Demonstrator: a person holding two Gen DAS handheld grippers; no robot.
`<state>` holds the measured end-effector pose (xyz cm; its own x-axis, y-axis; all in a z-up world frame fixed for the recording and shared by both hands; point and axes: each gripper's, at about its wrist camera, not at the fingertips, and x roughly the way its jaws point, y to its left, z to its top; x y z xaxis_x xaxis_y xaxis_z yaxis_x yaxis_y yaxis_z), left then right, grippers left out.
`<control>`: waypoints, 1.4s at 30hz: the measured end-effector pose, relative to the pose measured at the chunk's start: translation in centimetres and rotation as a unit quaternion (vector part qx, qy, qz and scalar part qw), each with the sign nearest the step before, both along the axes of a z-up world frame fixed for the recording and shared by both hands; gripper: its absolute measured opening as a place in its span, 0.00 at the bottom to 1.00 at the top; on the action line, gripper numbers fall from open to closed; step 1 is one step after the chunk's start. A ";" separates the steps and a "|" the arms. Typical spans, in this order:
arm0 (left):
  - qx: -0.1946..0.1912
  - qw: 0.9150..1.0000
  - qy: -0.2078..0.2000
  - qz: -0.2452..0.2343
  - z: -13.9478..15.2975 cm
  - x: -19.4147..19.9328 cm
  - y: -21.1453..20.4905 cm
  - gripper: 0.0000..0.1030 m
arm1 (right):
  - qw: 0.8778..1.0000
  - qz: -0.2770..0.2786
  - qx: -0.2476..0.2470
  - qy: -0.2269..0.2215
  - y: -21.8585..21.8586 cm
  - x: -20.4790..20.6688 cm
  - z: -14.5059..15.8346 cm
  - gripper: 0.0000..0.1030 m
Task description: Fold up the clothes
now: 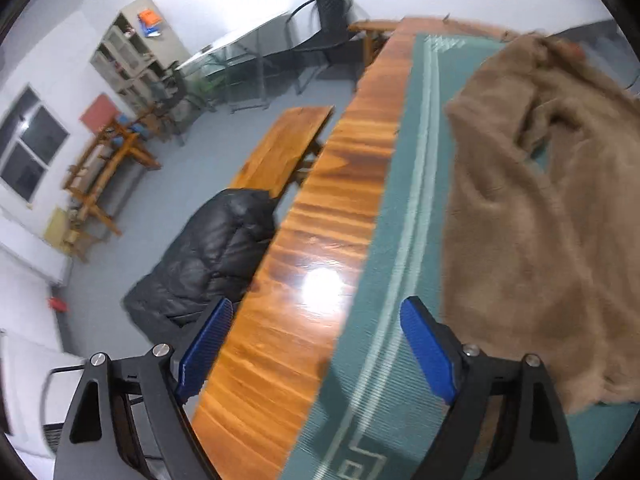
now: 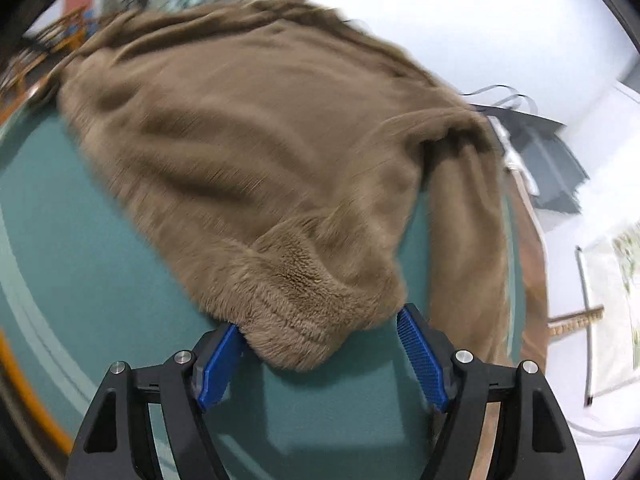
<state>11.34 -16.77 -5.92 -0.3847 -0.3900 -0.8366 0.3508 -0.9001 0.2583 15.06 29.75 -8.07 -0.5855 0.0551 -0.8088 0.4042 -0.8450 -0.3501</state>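
A fuzzy brown garment [image 2: 256, 152] lies spread on a green mat [image 2: 80, 240] that covers most of a polished wooden table [image 1: 304, 248]. In the right wrist view its ribbed hem corner comes forward between the fingers of the right gripper [image 2: 320, 356], whose jaws stand wide apart; the left-hand blue pad [image 2: 218, 368] is partly covered by the fuzzy hem edge and seems to touch it, while the other pad stands clear of the cloth, so nothing is clamped. One sleeve [image 2: 464, 240] runs down toward the right edge of the mat, and its cuff is hidden behind the gripper's finger. The garment's far end blurs into the background, so its collar cannot be made out. In the left wrist view the left gripper [image 1: 316, 348] hangs over the table's left edge, jaws apart and holding nothing, with bare wood and the mat's pale border stripe between its fingers; the garment's near corner lies just beside its right finger, and whether they touch cannot be told. The garment is cut off by the picture's right rim there. Off the table's left edge a black puffy jacket [image 1: 208, 264] sits by a wooden bench [image 1: 284, 148], its lower part hidden by the gripper. Much of both views is smeared.
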 end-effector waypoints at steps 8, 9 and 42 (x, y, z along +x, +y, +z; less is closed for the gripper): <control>0.029 0.983 -0.016 -0.178 -1.2 1.3 9.9 0.87 | 0.992 -0.048 -0.090 0.077 0.1 -5.8 6.2 0.75; 0.013 0.984 -0.028 -0.174 -1.9 1.1 10.0 0.87 | 0.989 -0.061 -0.104 0.080 0.3 -6.4 6.9 0.75; 0.130 0.961 0.010 -0.244 -4.3 2.2 14.1 0.86 | 0.974 -0.177 -0.134 0.035 5.2 -9.3 7.0 0.75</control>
<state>13.53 -2.69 -10.23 -0.4867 0.0624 -0.8714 -0.1278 -0.9918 0.0004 5.72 34.98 -1.10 -0.6227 0.0564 -0.7804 0.0535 -0.9920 -0.1144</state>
